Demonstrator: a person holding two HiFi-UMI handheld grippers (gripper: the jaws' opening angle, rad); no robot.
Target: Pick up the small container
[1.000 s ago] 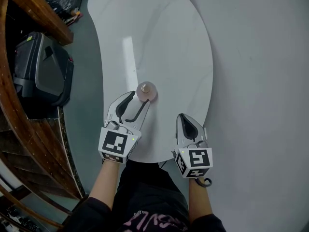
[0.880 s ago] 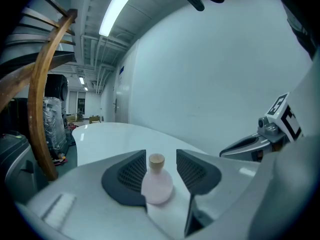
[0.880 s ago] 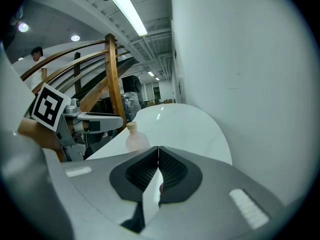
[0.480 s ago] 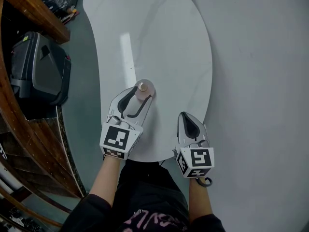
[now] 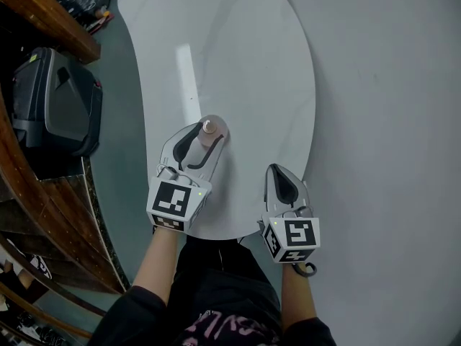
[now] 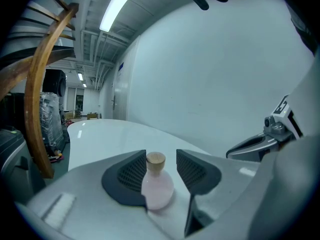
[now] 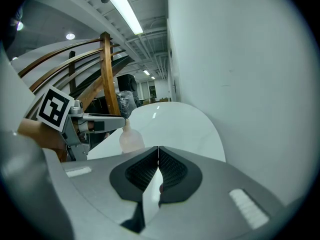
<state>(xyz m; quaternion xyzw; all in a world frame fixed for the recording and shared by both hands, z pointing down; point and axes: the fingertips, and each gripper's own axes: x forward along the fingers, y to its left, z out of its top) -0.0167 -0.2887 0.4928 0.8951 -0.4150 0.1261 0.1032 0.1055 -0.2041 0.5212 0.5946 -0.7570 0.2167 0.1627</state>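
The small container [image 5: 210,130] is a pale pink round bottle with a cork-coloured stopper, standing upright on the white table [image 5: 245,56]. In the left gripper view the bottle [image 6: 157,186] sits between the two dark pads of my left gripper [image 6: 159,169], jaws open with a gap on each side of it. From the head view my left gripper [image 5: 204,137] reaches round the bottle. My right gripper [image 5: 281,180] rests near the table's front right edge, jaws together and holding nothing. In the right gripper view the bottle [image 7: 131,139] stands beyond my shut right gripper [image 7: 158,165].
A dark grey case [image 5: 54,107] stands on the floor left of the table. Curved wooden rails [image 5: 43,215] run along the left side. Grey floor [image 5: 389,121] lies to the right of the table.
My left gripper has moved forward, so the bottle now stands between its jaws instead of just beyond the tips. The right gripper has stayed in place.
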